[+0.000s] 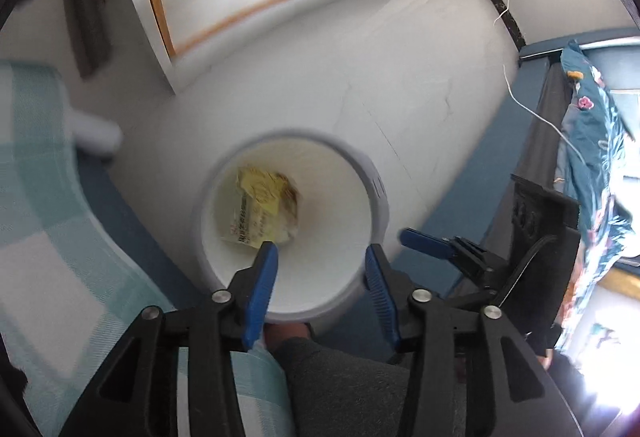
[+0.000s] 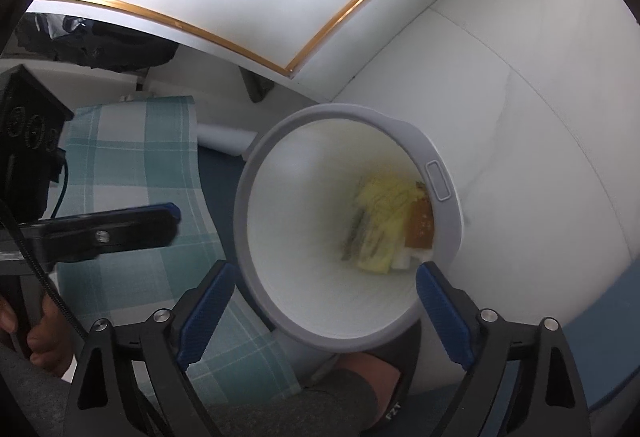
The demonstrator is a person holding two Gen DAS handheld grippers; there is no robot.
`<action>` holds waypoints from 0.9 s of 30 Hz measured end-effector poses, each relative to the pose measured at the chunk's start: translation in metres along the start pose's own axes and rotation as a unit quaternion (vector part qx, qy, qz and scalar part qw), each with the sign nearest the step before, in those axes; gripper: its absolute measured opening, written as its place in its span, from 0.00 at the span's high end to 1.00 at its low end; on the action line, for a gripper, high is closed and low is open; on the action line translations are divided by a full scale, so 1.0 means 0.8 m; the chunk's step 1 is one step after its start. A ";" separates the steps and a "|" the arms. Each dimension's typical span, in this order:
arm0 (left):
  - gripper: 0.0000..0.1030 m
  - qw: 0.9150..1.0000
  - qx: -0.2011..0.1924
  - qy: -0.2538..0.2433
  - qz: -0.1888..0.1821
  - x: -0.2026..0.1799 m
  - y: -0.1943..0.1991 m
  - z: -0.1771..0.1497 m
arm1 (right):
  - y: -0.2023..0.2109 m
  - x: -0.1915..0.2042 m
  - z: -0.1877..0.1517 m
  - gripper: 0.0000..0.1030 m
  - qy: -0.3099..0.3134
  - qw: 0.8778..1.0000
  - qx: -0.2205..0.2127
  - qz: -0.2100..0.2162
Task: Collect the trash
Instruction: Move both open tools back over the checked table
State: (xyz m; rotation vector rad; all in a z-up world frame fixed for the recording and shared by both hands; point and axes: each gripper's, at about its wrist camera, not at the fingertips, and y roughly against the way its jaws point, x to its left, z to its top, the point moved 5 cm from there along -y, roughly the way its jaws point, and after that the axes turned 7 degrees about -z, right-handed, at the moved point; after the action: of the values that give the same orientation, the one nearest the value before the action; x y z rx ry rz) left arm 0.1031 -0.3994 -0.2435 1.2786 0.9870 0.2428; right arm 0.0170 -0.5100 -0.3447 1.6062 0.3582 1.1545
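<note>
The left gripper [image 1: 320, 265], blue-padded jaws spread and empty, is hovering over the round white plastic bin [image 1: 372, 173], crumpled yellow wrapper [image 1: 264, 205] lying at eleven o'clock inside. The right gripper [image 2: 320, 301] is gaping empty too. The drop looks done; next likely calls for seeking more trash.

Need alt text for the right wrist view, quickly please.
The open right gripper hovers empty above a white round trash bin with a grey rim, where a crumpled yellow wrapper lies. The left gripper shows at left, over teal checked fabric.

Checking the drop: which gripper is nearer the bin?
Left, I'd judge. The left gripper is open right over the bin mouth, above the wrapper. The right gripper, also open, straddles the rim, seemingly set back.
</note>
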 end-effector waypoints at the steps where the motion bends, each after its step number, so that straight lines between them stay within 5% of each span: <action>1: 0.54 1.000 -0.012 -0.004 0.003 -0.001 0.007 -0.002 | 0.005 0.000 0.001 0.10 0.002 1.000 -0.006 -0.004; 5: 0.53 0.997 -0.080 -0.012 0.011 -0.005 0.048 -0.001 | 0.034 -0.001 0.006 0.10 0.003 0.999 -0.038 -0.015; 10: 0.48 0.980 -0.195 -0.014 0.040 -0.007 0.123 -0.017 | 0.095 0.004 0.021 0.10 0.011 0.994 -0.102 -0.027; 19: 0.24 0.941 -0.327 0.022 0.089 0.015 0.234 -0.065 | 0.217 0.074 0.038 0.10 0.066 0.969 -0.232 -0.043; 27: 0.23 0.898 -0.414 0.068 0.134 0.054 0.318 -0.121 | 0.310 0.175 0.029 0.10 0.145 0.930 -0.335 -0.050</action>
State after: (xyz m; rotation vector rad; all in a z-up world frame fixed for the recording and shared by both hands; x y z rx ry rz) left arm 0.1487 -0.2221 -0.0373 0.6010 0.6865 0.8766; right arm 0.0252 -0.5165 -0.0591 0.8162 0.1955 1.2609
